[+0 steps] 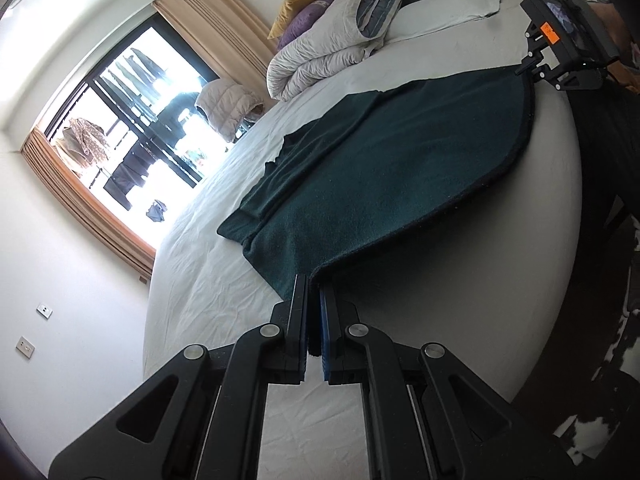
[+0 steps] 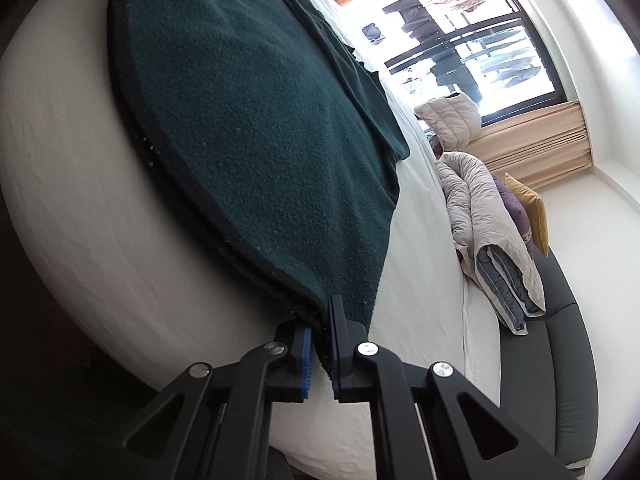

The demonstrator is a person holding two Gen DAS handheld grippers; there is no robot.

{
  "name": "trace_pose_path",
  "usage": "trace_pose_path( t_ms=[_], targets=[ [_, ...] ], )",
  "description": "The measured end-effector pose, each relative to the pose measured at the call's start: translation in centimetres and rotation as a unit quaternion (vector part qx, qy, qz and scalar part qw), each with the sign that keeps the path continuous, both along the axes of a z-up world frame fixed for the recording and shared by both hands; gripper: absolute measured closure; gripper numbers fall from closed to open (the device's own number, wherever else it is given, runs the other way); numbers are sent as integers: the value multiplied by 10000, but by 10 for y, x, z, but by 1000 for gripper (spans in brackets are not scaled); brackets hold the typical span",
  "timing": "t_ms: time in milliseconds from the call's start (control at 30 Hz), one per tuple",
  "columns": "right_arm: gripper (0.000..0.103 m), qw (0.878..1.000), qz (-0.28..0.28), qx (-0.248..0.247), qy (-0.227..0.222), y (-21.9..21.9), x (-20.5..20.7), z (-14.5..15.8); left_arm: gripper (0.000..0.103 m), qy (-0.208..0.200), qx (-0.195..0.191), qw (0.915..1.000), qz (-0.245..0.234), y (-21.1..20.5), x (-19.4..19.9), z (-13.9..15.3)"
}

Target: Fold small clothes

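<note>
A dark green fleece garment [image 1: 384, 176] lies spread on the white bed [image 1: 208, 280], its black-trimmed hem along the bed's near edge. My left gripper [image 1: 314, 312] is shut on one hem corner of the garment. My right gripper [image 2: 320, 336] is shut on the other hem corner of the garment [image 2: 256, 120]. The right gripper also shows in the left wrist view [image 1: 560, 56] at the far end of the hem. A folded sleeve [image 1: 276, 184] lies on the garment's far side.
A rolled grey quilt [image 1: 332, 40] and purple and yellow pillows [image 1: 298, 16] lie at the head of the bed. A white cloth [image 1: 448, 12] lies beyond the garment. A padded jacket [image 1: 228, 108] sits by the window [image 1: 132, 120]. The dark headboard [image 2: 560, 340] curves behind.
</note>
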State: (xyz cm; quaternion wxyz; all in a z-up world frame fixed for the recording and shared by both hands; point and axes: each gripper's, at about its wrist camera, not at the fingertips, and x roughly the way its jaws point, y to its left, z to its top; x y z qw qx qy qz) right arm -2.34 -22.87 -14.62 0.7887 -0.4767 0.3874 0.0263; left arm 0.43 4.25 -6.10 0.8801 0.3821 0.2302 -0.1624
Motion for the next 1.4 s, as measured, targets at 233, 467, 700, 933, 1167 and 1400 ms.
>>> trace_pose_path(
  t_ms=[233, 467, 700, 933, 1167, 1400],
  targets=[
    [99, 9992, -212, 346, 38, -2, 7, 14, 99, 226, -192, 9994, 202, 10, 7, -10],
    [99, 9963, -395, 763, -73, -5, 19, 35, 99, 344, -416, 9979, 353, 14, 16, -7],
    [100, 9931, -497, 1048, -179, -7, 37, 55, 99, 404, -779, 9947, 540, 17, 36, 7],
    [100, 9908, -549, 1210, -268, -10, 60, 71, 99, 389, -1099, 9906, 712, 20, 61, 22],
    [100, 9796, -812, 1804, -354, -29, 94, 96, 99, 354, -1283, 9873, 868, 24, 94, 40],
    [100, 9668, -1049, 2291, -432, -48, 141, 117, 99, 300, -1465, 9837, 999, 31, 136, 60]
  ],
)
